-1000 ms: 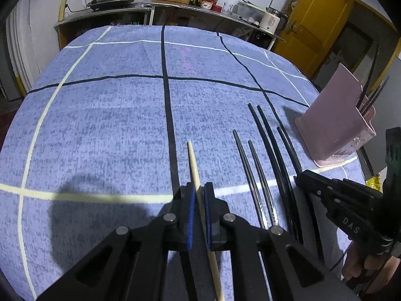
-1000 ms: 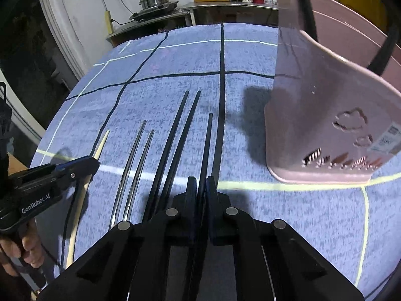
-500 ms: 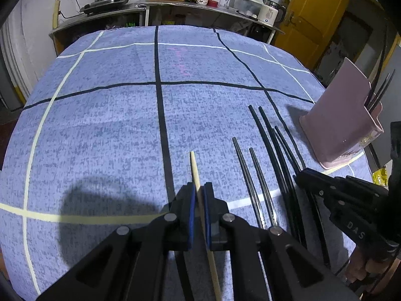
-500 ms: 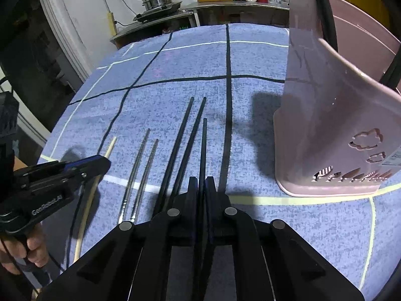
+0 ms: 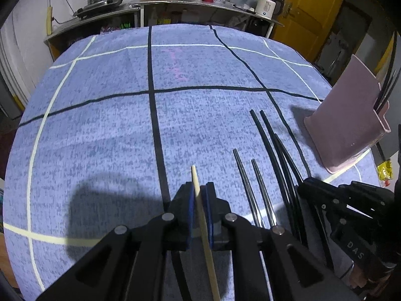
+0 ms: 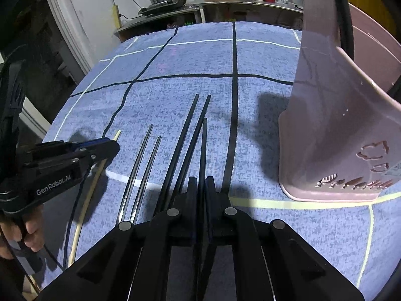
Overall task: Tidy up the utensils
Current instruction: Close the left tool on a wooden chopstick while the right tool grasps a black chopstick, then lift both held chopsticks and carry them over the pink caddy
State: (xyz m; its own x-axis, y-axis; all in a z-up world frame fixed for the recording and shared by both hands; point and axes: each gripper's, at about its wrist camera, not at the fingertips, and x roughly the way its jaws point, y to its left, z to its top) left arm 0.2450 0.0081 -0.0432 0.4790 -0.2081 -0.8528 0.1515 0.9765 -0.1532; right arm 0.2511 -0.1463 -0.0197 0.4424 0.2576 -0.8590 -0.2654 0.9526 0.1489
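My left tongs point(image 5: 200, 195) pinch a pale wooden chopstick point(image 5: 204, 230) near its tip, their jaws easing apart a little. My right tongs point(image 6: 201, 188) are pressed tight on a black chopstick point(image 6: 203, 148). Between the two lie a black pair point(image 6: 186, 135) and a thin metal pair point(image 6: 142, 165), flat on the blue-clothed worktop point(image 6: 200, 57). A pink holder point(image 6: 338, 125) stands to the right, dark sticks rising from it.

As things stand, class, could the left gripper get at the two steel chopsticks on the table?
Probably not yet: the left gripper is shut on a wooden chopstick. The steel chopsticks lie uncovered just beside it, so the way is free.
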